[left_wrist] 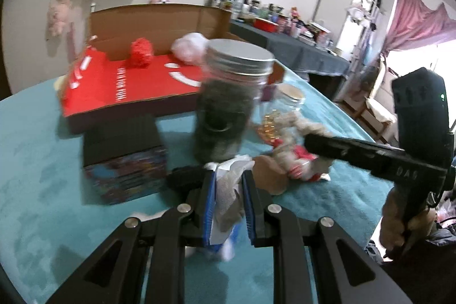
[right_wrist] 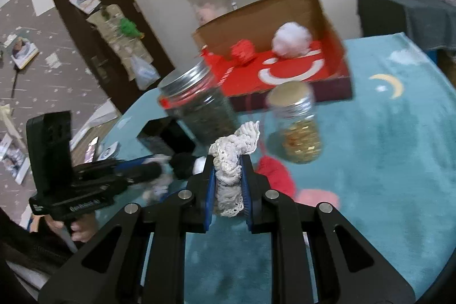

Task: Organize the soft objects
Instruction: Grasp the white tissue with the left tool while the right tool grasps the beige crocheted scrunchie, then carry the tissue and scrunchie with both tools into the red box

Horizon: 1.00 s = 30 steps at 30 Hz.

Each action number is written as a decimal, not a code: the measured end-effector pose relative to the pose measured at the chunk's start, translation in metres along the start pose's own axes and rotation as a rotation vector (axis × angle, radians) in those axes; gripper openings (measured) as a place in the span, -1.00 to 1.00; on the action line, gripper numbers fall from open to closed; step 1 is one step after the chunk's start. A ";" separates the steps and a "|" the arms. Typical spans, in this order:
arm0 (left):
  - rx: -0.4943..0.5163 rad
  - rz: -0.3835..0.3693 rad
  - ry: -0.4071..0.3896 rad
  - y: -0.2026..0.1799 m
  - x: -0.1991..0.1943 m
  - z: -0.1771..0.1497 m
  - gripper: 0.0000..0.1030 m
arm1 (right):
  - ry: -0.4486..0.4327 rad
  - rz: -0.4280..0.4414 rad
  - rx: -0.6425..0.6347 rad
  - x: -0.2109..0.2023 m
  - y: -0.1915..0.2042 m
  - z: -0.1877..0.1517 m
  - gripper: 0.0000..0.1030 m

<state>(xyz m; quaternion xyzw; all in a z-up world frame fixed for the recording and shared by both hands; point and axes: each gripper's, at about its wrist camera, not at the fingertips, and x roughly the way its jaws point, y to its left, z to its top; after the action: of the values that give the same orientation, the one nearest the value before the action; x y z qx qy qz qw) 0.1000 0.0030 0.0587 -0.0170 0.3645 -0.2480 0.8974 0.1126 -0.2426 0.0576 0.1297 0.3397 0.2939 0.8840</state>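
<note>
Teal cloth covers the surface [right_wrist: 384,133], with an open cardboard box [right_wrist: 287,7] at its far side already holding a red pompom [right_wrist: 242,51] and a white one [right_wrist: 290,40], likely the collecting place. Left tongs [left_wrist: 226,190] are clamped on a pale mesh cloth [left_wrist: 228,184]; right tongs [right_wrist: 228,181] are clamped on a cream crocheted piece [right_wrist: 230,161]. Both are lifted near two jars [right_wrist: 199,104], probably to carry boxward.
</note>
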 end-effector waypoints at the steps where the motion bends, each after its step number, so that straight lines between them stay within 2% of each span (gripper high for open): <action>1: 0.006 -0.009 0.000 -0.003 0.003 0.001 -0.62 | 0.007 0.010 -0.002 0.004 0.002 0.000 -0.69; 10: -0.007 -0.015 0.010 -0.003 0.013 0.006 -0.62 | 0.034 0.030 -0.014 0.016 0.004 -0.001 -0.69; 19: -0.043 0.001 0.009 0.016 -0.005 0.000 -0.62 | 0.033 0.074 0.044 0.008 -0.009 -0.001 -0.69; 30: -0.142 0.092 0.016 0.063 -0.032 -0.016 -0.62 | 0.021 0.064 0.097 -0.012 -0.028 0.002 -0.69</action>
<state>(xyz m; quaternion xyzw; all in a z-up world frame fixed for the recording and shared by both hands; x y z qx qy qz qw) 0.0974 0.0748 0.0543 -0.0620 0.3885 -0.1802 0.9015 0.1187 -0.2725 0.0535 0.1802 0.3583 0.3064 0.8633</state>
